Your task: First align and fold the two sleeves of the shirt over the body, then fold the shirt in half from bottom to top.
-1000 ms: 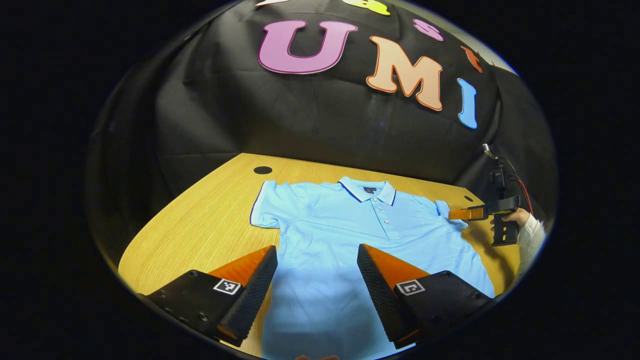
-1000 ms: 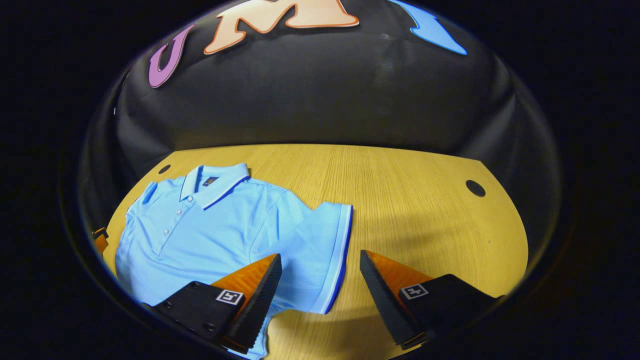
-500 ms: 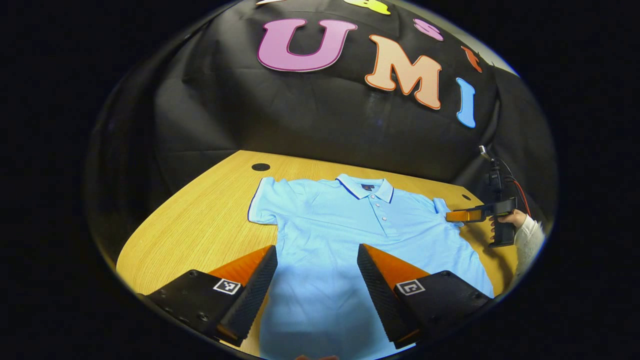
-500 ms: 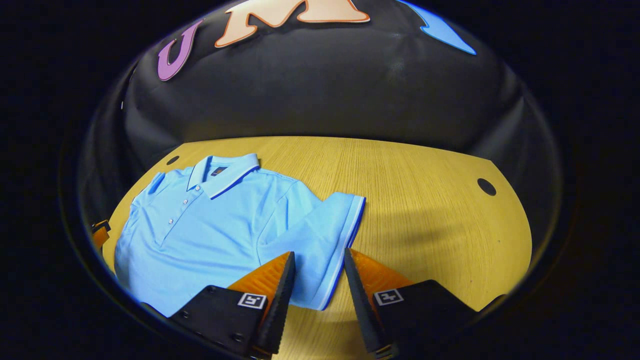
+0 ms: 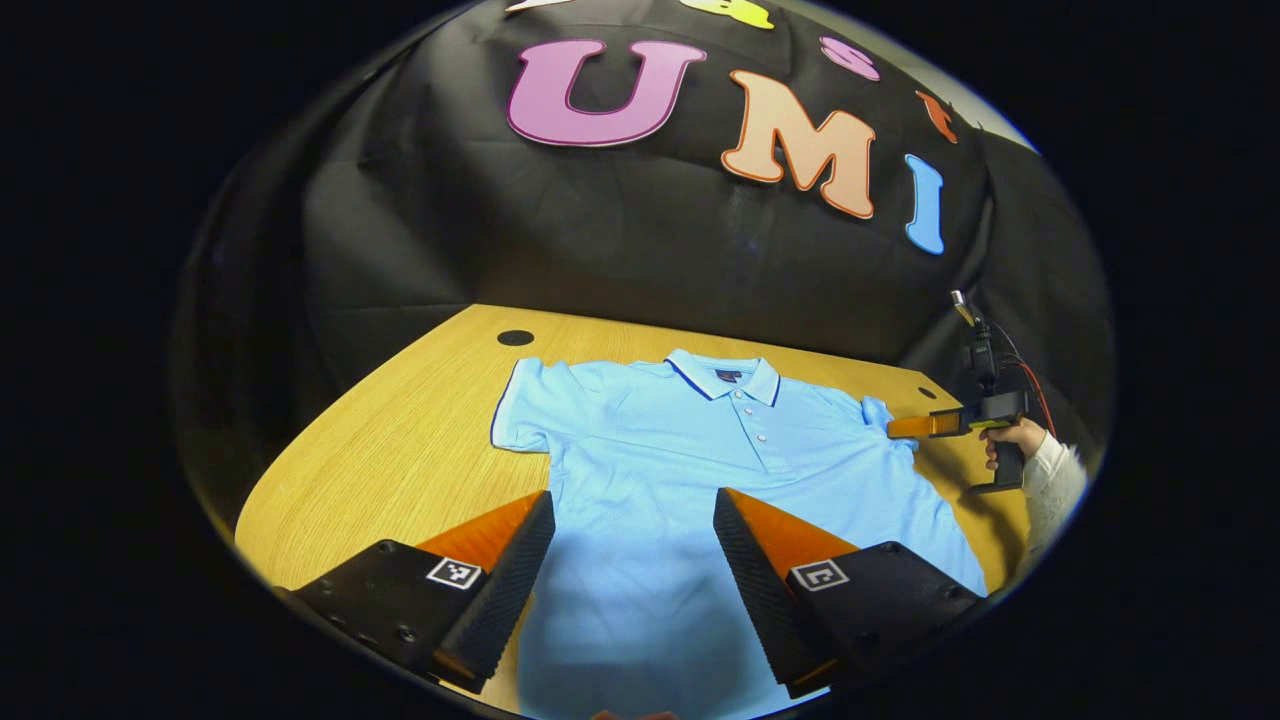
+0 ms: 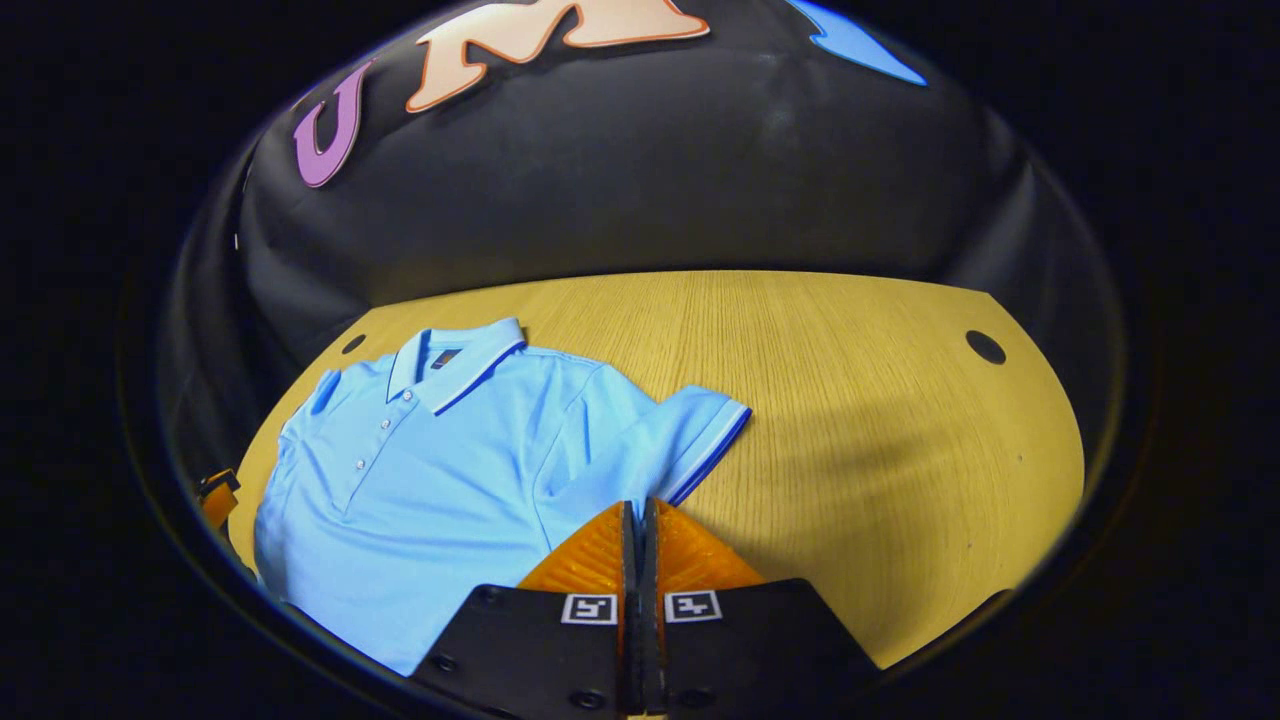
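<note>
**Shirt flat on the table, right gripper closed at 1 sleeve**

A light blue shirt point(image 5: 700, 470) lies face up on a wooden table point(image 5: 400, 440), collar toward the booth wall, both sleeves spread out. In the left gripper view, the left gripper point(image 5: 633, 505) hovers over the lower body of the shirt, its 2 fingers wide apart and holding nothing. In the right gripper view, the right gripper point(image 6: 637, 510) has its fingers pressed together at the hem of the right sleeve point(image 6: 690, 440), pinching the cloth. The left gripper view also shows that gripper at the sleeve's edge, held by a hand point(image 5: 1010, 440) in a white sleeve.
</note>
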### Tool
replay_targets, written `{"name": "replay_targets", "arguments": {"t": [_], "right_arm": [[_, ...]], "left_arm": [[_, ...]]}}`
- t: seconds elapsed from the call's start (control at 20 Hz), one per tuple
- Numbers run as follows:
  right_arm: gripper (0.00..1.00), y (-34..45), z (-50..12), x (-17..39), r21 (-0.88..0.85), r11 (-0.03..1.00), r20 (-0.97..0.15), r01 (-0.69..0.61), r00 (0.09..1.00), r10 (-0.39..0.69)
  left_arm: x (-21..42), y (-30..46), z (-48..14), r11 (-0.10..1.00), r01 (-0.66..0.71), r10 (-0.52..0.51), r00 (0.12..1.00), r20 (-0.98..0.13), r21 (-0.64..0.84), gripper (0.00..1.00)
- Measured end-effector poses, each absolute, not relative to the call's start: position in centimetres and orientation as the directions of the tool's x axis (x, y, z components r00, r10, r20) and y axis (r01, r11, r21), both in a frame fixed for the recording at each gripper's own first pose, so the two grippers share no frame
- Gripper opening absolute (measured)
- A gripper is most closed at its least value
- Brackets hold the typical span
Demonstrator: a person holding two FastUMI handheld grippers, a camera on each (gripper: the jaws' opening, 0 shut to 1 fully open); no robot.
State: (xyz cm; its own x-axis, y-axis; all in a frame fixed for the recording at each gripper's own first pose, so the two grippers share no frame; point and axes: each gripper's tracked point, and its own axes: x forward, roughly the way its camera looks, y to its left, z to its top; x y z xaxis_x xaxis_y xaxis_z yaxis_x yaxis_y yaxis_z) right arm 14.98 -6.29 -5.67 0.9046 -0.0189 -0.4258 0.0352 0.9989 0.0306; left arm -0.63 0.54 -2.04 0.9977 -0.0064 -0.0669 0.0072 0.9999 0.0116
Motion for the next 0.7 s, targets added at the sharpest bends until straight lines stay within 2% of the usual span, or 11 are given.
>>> {"name": "replay_targets", "arguments": {"t": [0.25,0.5,0.7], "right_arm": [[0.03,-4.1,-3.3,15.4,0.122,0.992,-0.332,0.018,0.943,0.024],[0.03,3.5,-0.4,14.9,0.255,0.949,-0.211,-0.184,0.947,0.24],[0.03,7.6,-2.1,14.5,0.344,0.904,-0.25,-0.253,0.904,0.348]], "left_arm": [[-0.8,0.6,-1.6,1.0,0.004,-0.004,0.999,-0.052,0.013,0.96],[-0.7,0.5,-1.7,1.0,0.011,-0.011,0.999,-0.049,0.003,0.96],[-0.7,0.4,-1.7,1.0,0.015,-0.015,0.999,-0.047,-0.009,0.96]]}}
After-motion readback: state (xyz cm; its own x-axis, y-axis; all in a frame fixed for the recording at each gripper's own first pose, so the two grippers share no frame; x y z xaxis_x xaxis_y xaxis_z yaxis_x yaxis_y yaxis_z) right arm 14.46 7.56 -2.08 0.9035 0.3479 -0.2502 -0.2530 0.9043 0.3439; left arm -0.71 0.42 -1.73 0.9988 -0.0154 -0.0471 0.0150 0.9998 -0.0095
